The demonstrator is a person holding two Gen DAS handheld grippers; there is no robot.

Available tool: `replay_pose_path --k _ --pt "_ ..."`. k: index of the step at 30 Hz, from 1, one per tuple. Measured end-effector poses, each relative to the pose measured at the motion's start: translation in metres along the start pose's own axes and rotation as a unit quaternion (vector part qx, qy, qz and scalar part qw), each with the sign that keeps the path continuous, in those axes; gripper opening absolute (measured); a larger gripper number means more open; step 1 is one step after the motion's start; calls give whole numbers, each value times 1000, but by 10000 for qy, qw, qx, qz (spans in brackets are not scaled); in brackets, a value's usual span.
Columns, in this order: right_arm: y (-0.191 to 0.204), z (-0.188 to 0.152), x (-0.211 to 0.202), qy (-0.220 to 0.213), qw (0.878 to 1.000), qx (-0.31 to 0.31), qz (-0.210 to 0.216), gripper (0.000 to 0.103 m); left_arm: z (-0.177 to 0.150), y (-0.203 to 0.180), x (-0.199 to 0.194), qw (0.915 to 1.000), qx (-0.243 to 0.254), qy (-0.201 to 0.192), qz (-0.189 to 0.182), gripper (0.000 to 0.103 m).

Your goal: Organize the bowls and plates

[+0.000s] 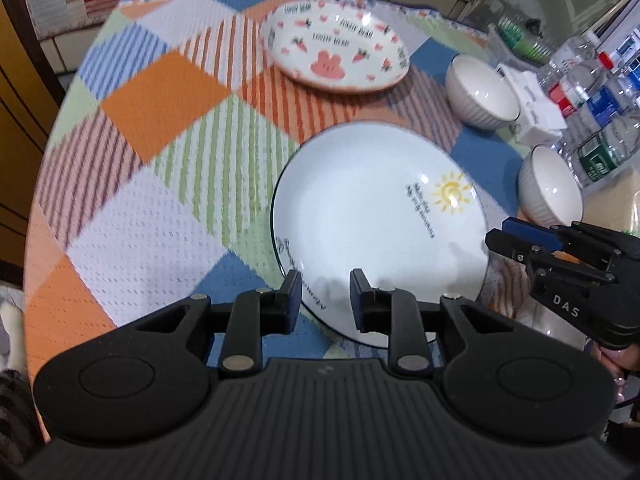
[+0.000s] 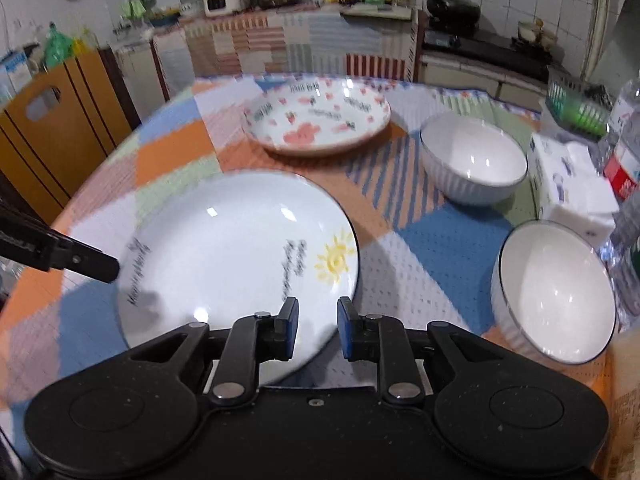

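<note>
White plate (image 1: 372, 220) between hand-held grippers.

The sun plate (image 1: 372, 220) and bowls (image 2: 474, 160) look shiny and smooth. The tablecloth (image 1: 160, 208) is bumpy woven cloth. The left gripper (image 1: 325, 294) is dull black plastic.

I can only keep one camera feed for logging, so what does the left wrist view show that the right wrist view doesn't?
Only the left wrist view: the left claw close up, open over the sun plate's near rim, and several water bottles.
Only the right wrist view: the kitchen counter, the stove with a black pot, and the right claw, open.
Both: the sun plate, the bunny plate, two white bowls, and the checked tablecloth.
</note>
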State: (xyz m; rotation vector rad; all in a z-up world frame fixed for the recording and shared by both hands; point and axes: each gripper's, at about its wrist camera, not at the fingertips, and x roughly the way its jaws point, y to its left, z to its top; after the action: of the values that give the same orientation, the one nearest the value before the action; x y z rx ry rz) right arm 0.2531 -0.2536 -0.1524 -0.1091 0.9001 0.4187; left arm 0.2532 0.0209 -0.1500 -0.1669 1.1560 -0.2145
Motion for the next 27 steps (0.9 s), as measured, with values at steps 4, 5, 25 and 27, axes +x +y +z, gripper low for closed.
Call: replay_pose_path --k 4,5,25,27 --pt "5 14 -23 -280 9994 -71 187 25 7 -5 -22 9998 90 -168 57 24" --pt "7 17 -27 -331 9992 -94 222 25 8 -6 -27 9997 115 -202 72 24" --pt "-5 117 -63 -902 9914 -315 892 60 62 -14 -86 9944 804 -395 561 41" --pt "-13 125 -53 -958 9901 -109 1017 66 71 -10 -84 9934 834 -467 631 42"
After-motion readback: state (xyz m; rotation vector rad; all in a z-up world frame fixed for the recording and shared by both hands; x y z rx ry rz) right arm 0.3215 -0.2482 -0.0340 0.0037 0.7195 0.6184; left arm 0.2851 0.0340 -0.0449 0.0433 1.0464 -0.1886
